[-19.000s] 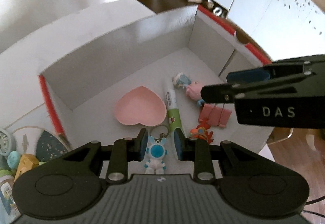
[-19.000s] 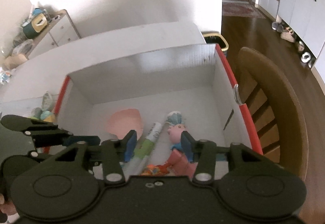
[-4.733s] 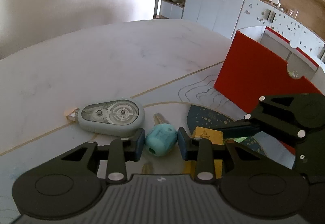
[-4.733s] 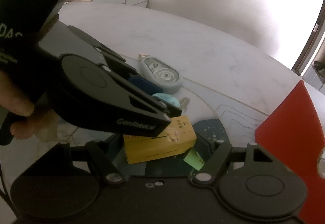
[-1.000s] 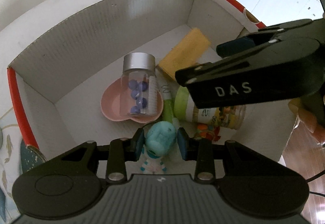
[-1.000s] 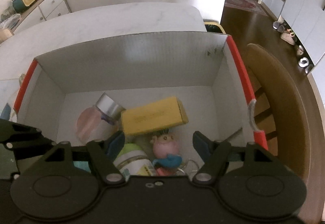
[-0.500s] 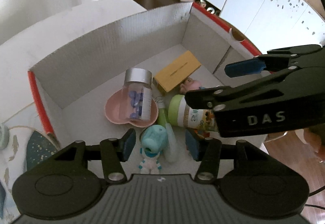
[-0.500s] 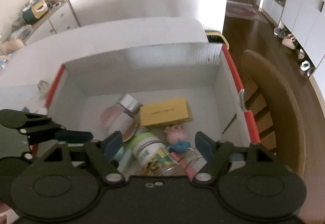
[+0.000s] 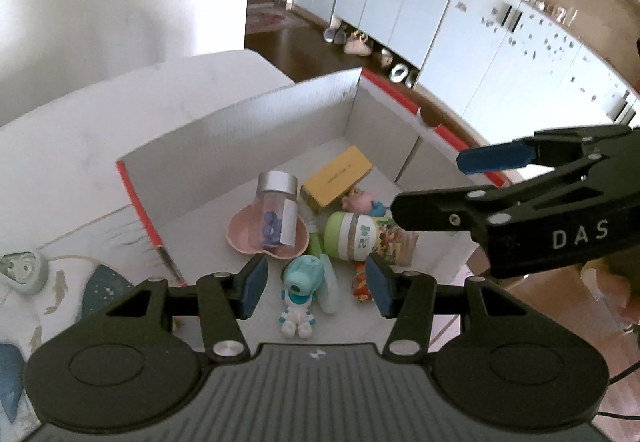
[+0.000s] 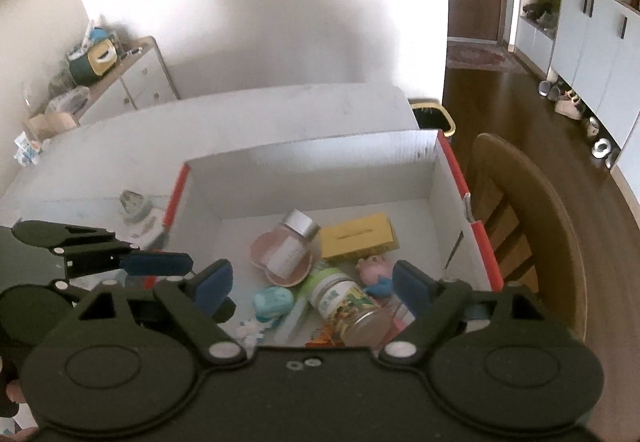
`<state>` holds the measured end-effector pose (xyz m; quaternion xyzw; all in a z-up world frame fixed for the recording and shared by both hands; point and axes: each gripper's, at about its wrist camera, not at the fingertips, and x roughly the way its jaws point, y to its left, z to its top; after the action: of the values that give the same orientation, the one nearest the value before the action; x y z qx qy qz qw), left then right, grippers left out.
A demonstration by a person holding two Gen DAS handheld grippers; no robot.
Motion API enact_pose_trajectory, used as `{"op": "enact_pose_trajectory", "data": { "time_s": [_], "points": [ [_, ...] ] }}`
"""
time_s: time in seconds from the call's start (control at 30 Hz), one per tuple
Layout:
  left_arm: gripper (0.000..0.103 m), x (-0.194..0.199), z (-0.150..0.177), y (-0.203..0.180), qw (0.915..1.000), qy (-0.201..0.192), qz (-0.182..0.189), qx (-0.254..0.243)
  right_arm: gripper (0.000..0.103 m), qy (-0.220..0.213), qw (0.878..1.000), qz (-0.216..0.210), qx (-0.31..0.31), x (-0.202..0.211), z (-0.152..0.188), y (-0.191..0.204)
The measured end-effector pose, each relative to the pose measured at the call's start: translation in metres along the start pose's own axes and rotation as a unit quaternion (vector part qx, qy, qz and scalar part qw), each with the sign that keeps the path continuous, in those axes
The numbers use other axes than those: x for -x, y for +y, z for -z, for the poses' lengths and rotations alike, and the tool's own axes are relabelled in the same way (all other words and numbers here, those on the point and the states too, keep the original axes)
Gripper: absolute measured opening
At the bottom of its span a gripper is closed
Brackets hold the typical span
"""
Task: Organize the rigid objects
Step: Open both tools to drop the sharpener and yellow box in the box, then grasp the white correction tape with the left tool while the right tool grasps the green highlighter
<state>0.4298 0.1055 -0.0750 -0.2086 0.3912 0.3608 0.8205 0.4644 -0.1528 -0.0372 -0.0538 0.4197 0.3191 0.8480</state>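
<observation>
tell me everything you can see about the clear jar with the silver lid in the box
The clear plastic jar with a silver screw lid lies tipped inside the white cardboard box, resting in the pink heart-shaped dish, lid toward the back wall. Small blue-purple beads sit inside it, and a white label covers part of its side. The lid is on. The yellow rectangular box lies close beside its lid end; whether they touch I cannot tell. Neither tool touches it.

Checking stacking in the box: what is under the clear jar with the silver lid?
The clear jar lies on the pink heart-shaped dish inside the cardboard box. The dish's middle is covered by the jar, so anything beneath it there cannot be seen.
</observation>
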Motion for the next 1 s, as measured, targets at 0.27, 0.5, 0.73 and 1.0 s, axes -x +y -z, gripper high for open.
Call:
{"op": "enact_pose_trajectory", "data": {
  "time_s": [0.27,0.5,0.73,1.0],
  "points": [
    [0.063,0.039,0.010,0.021,0.9990,-0.043,0.006,0.006,0.095,-0.036,0.999,-0.006,-0.001,0.021,0.009,0.030],
    [0.068,0.072,0.030,0.054,0.9976,-0.066,-0.003,0.021,0.102,-0.067,0.997,-0.026,-0.016,0.032,0.018,0.065],
    [0.080,0.095,0.053,0.095,0.9958,-0.081,-0.027,0.033,0.103,-0.092,0.995,-0.036,-0.009,0.030,0.031,0.110],
    [0.081,0.112,0.071,0.150,0.9920,-0.098,-0.057,0.055,0.103,-0.071,0.996,-0.044,-0.004,0.007,0.042,0.165]
  ]
}}
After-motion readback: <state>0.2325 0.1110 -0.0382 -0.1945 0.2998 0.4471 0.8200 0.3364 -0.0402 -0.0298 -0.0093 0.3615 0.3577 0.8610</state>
